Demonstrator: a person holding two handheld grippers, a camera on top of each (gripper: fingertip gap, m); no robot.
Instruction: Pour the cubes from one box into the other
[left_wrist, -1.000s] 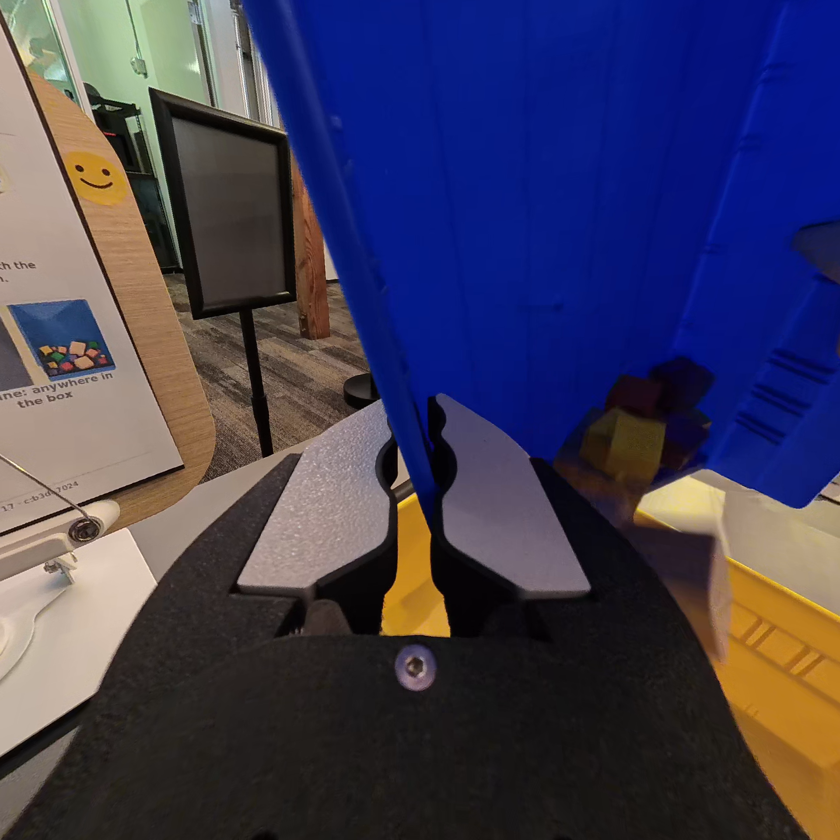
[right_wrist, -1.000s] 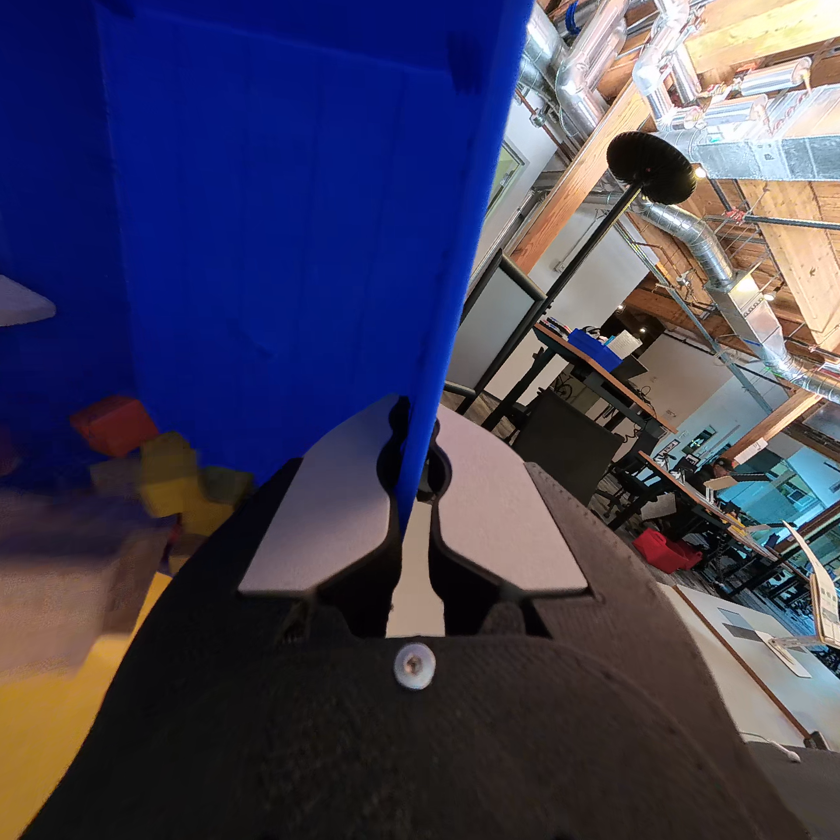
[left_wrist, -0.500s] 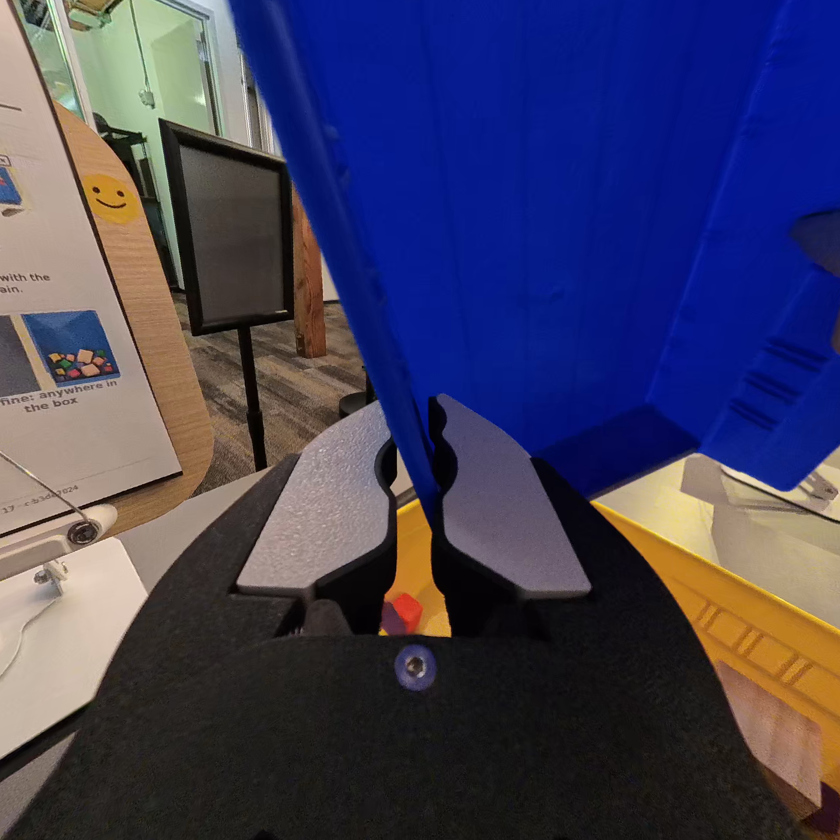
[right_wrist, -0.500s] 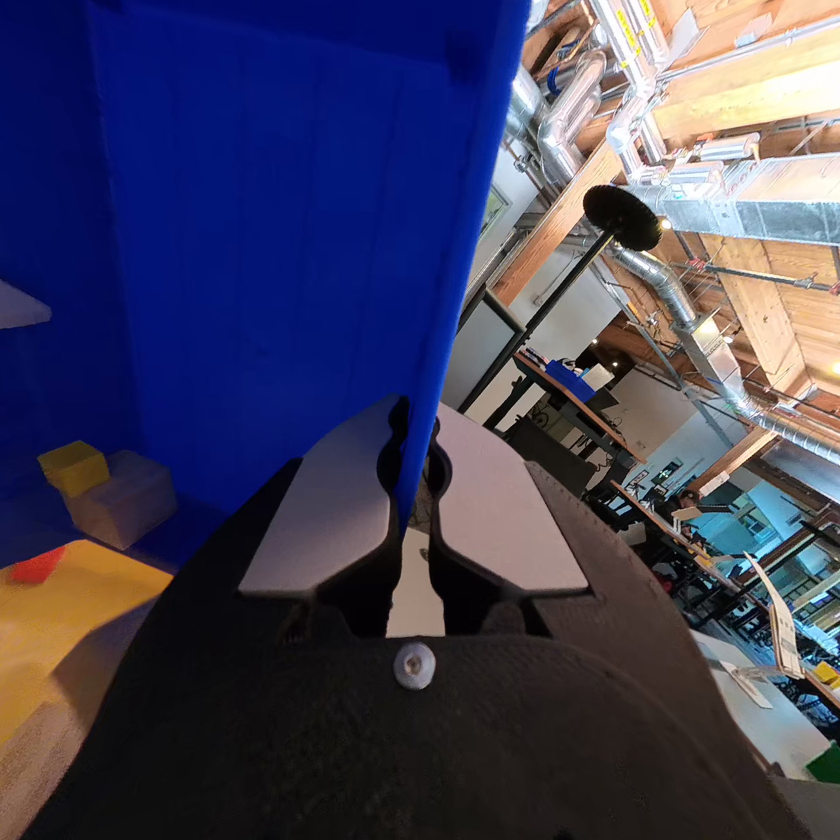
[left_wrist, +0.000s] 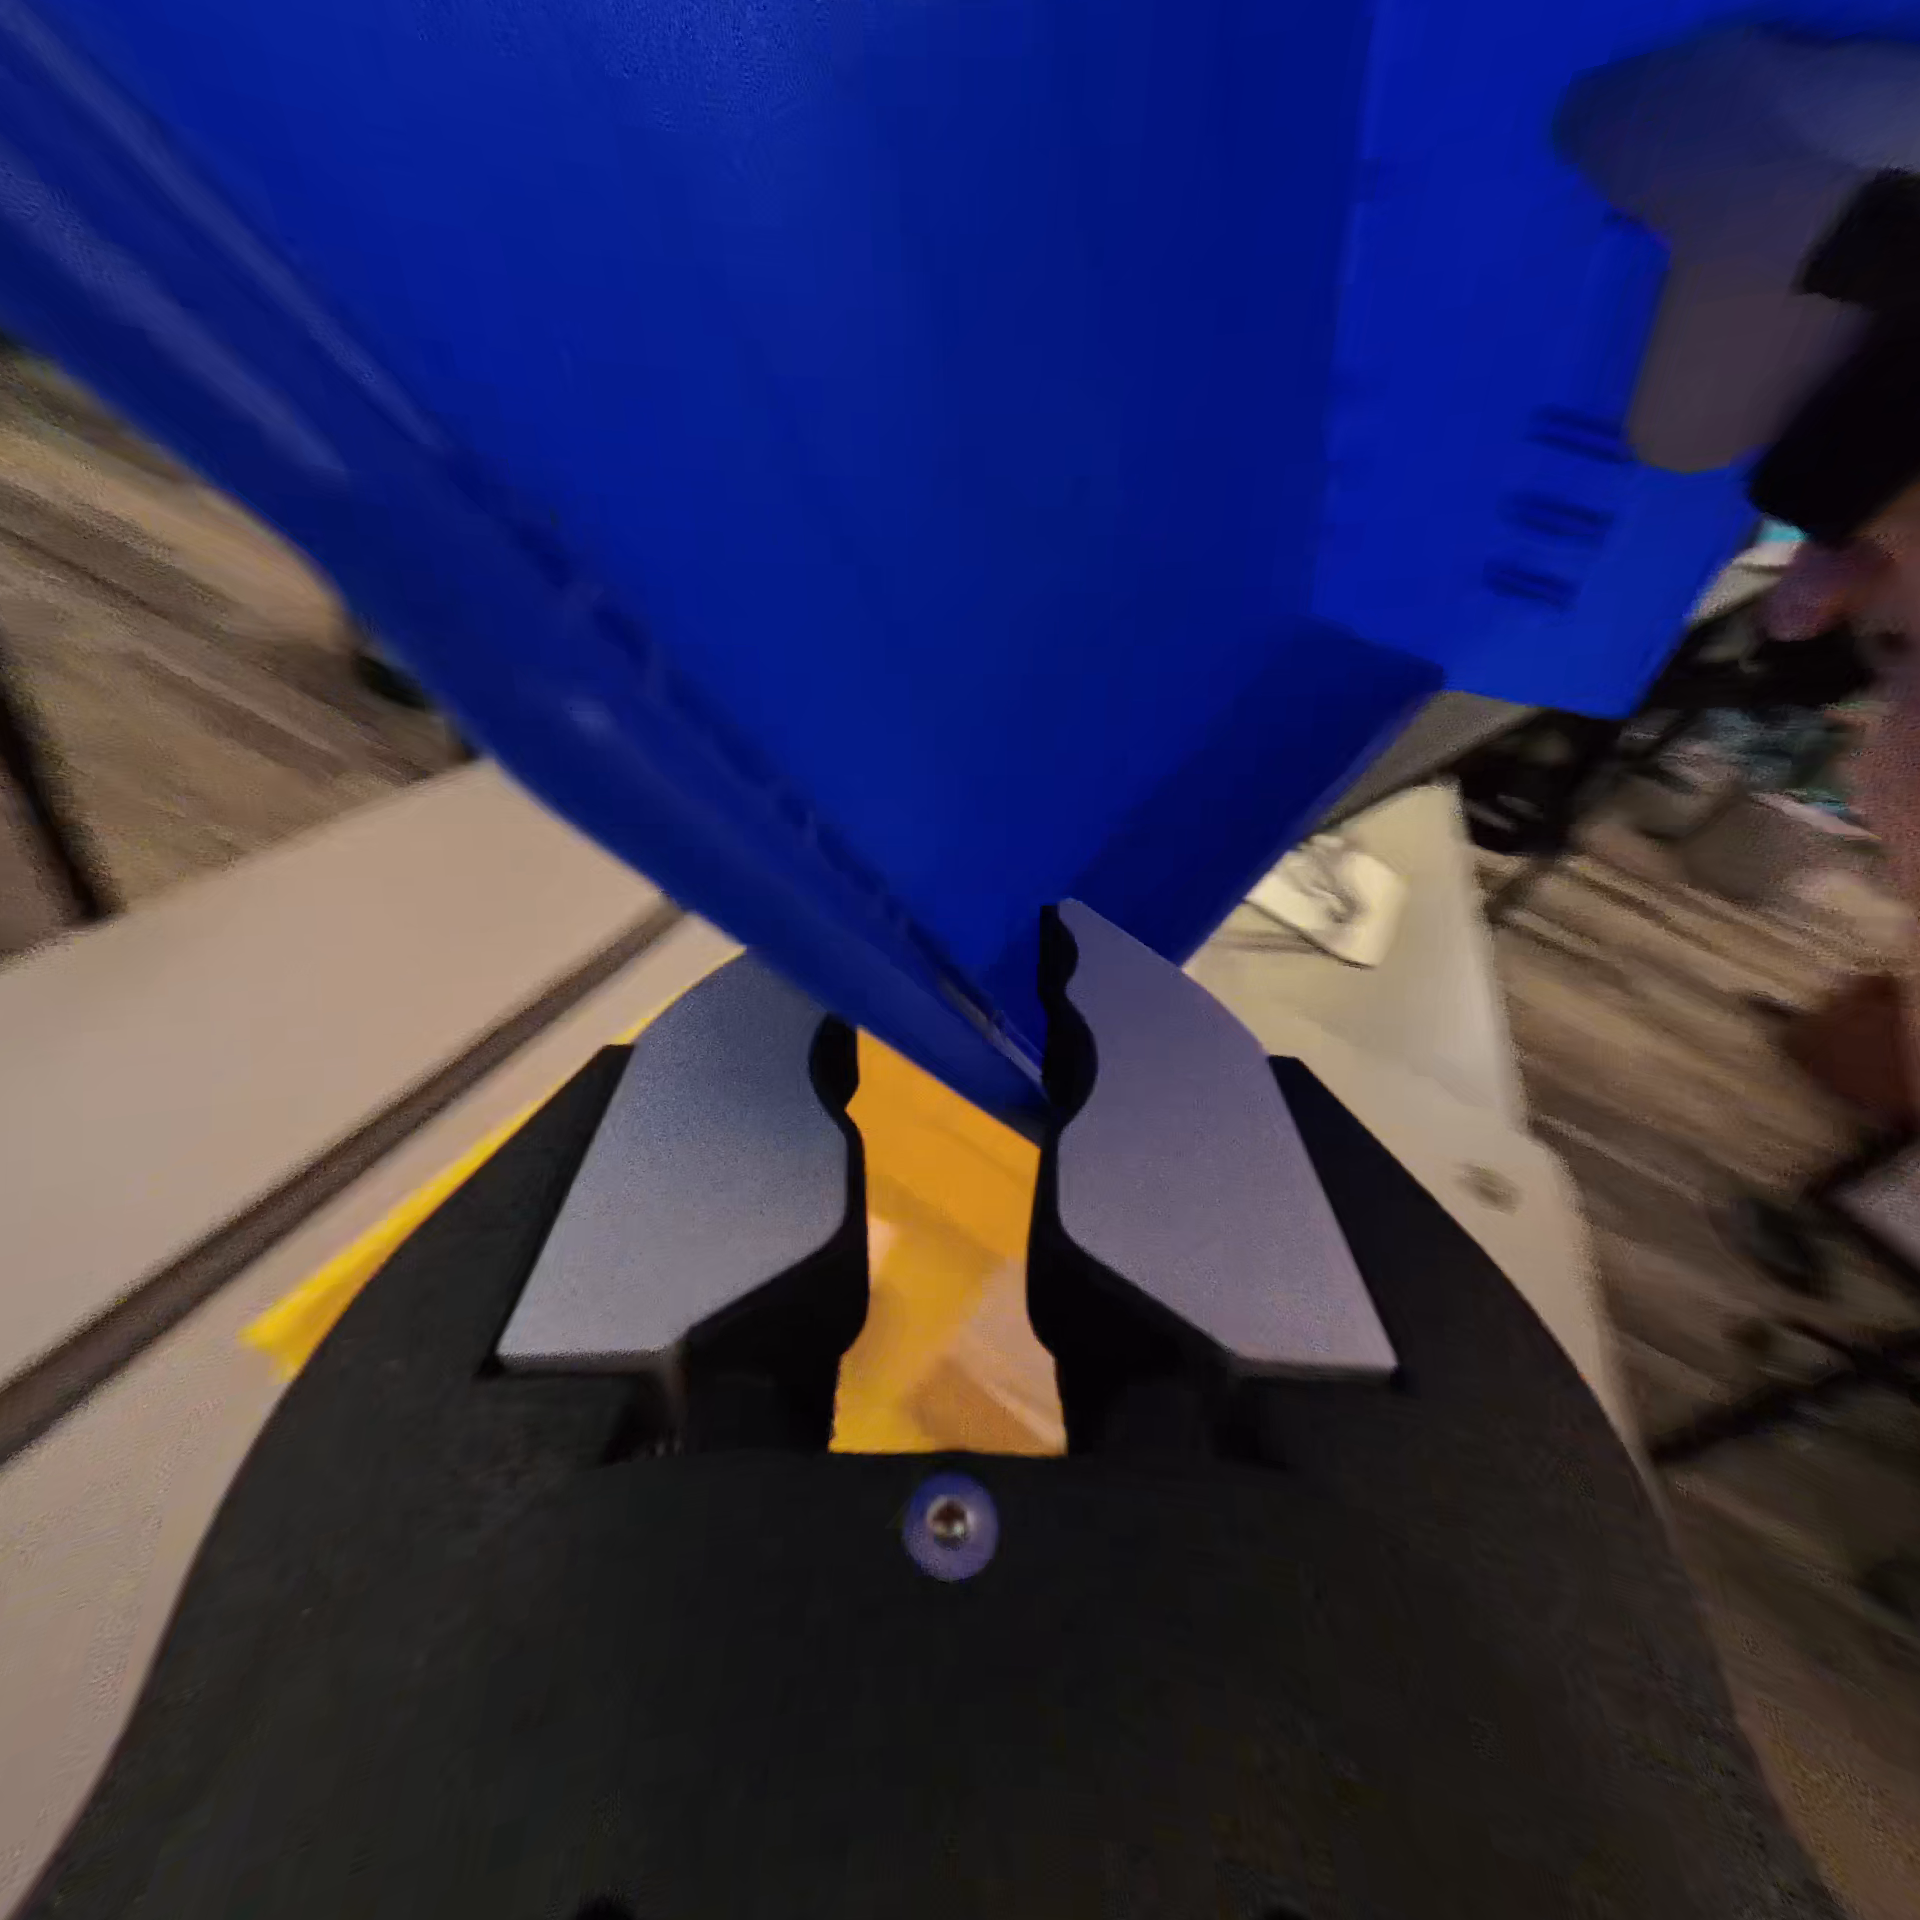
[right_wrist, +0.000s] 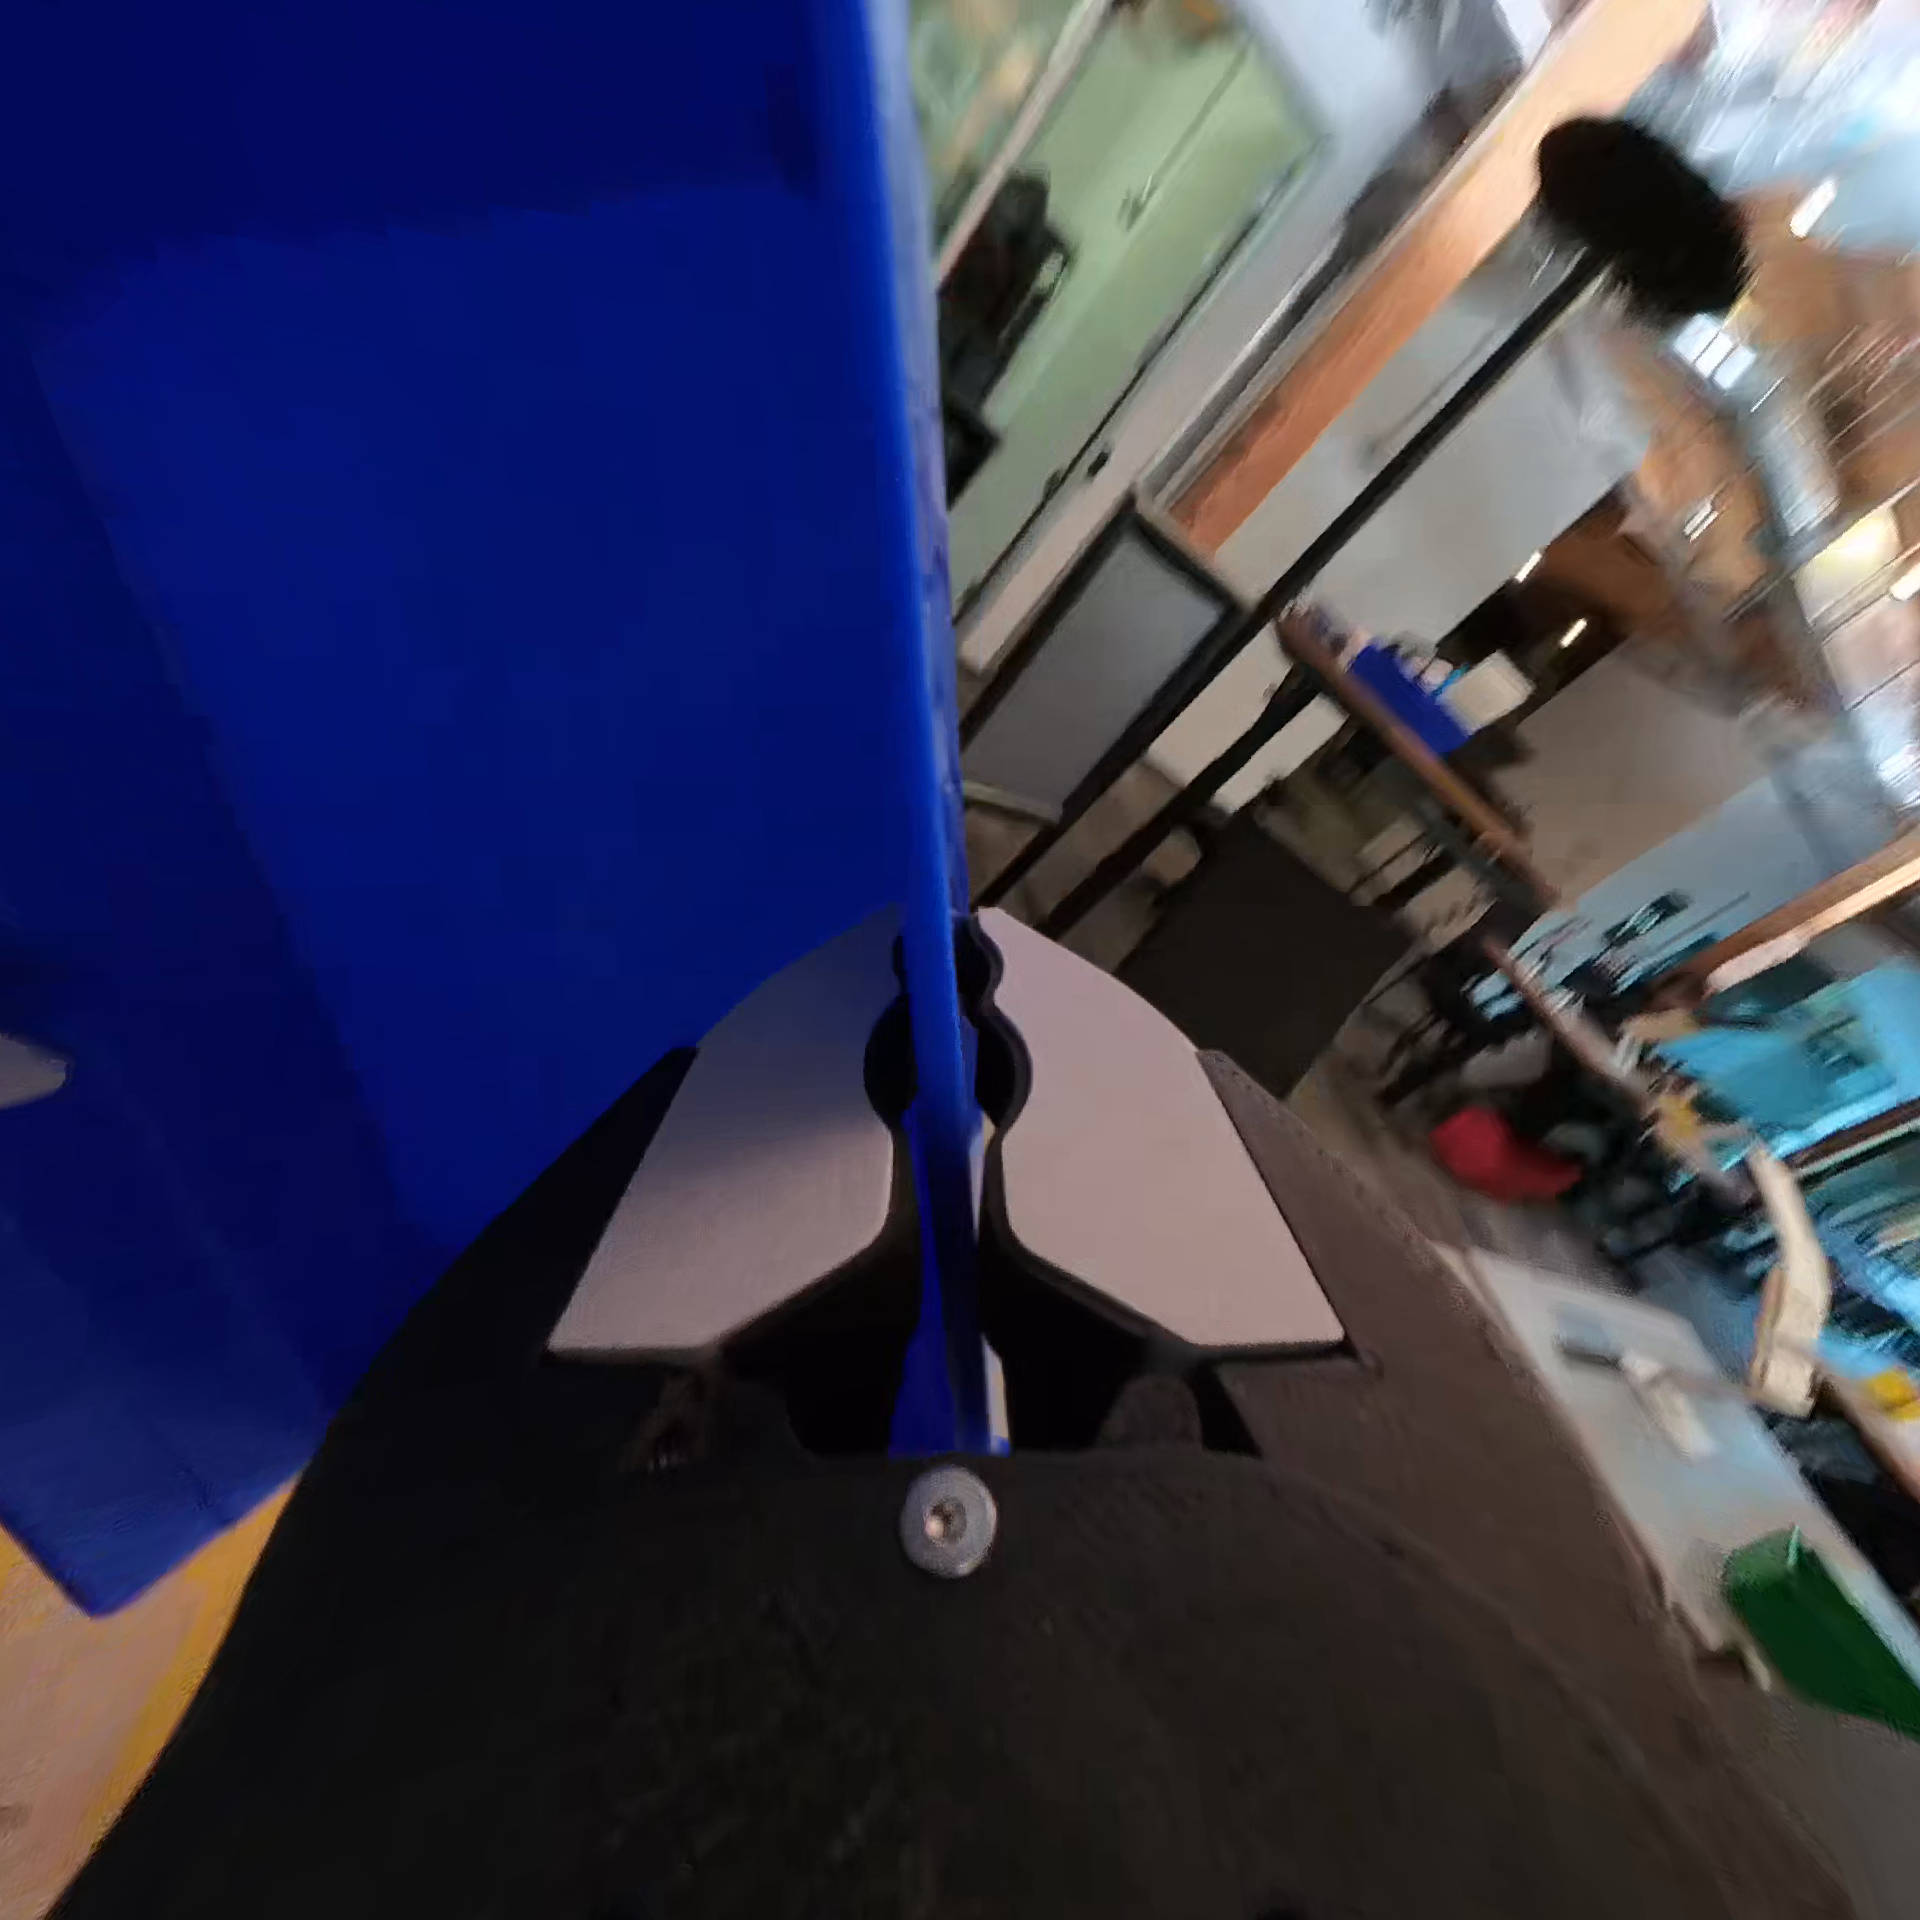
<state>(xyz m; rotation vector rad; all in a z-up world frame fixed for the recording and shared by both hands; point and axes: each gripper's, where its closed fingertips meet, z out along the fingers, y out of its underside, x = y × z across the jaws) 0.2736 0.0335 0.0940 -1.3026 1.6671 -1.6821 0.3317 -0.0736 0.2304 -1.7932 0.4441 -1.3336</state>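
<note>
The left gripper (left_wrist: 951, 1023) stands with its grey fingers (left_wrist: 1184, 1153) parted, a clear gap between them. The lower corner of the blue box (left_wrist: 935, 416) dips into that gap and lies against the inner edge of the right-hand finger, while the left-hand finger stands apart from the plastic (so this side is no firm pinch). Through the gap shows the yellow box (left_wrist: 935, 1247), directly under the gripper, its rim running out to the left as a yellow strip on the pale table (left_wrist: 260, 1039). Left of that rim the tabletop lies bare as far as a dark seam; to the right the table's edge falls away to a blurred floor.

The right gripper (right_wrist: 940, 935) is pressed tight on the blue box's thin side wall (right_wrist: 935, 1039), which runs straight down between the two fingers to the black body by the screw. From there the blue box (right_wrist: 468, 623) rises and fills the left half of the right wrist view, tipped steeply, its inside bare of cubes where it shows. Its low corner hangs over a yellow surface (right_wrist: 62, 1714), the yellow box. In the left wrist view the right gripper (left_wrist: 1766, 343) shows far off at the box's opposite wall, blurred.

To the right of the gripped wall the room opens out: a black stand lamp (right_wrist: 1631, 229), desks, a green bin (right_wrist: 1829, 1631), all smeared by motion. No cubes can be made out in either view.
</note>
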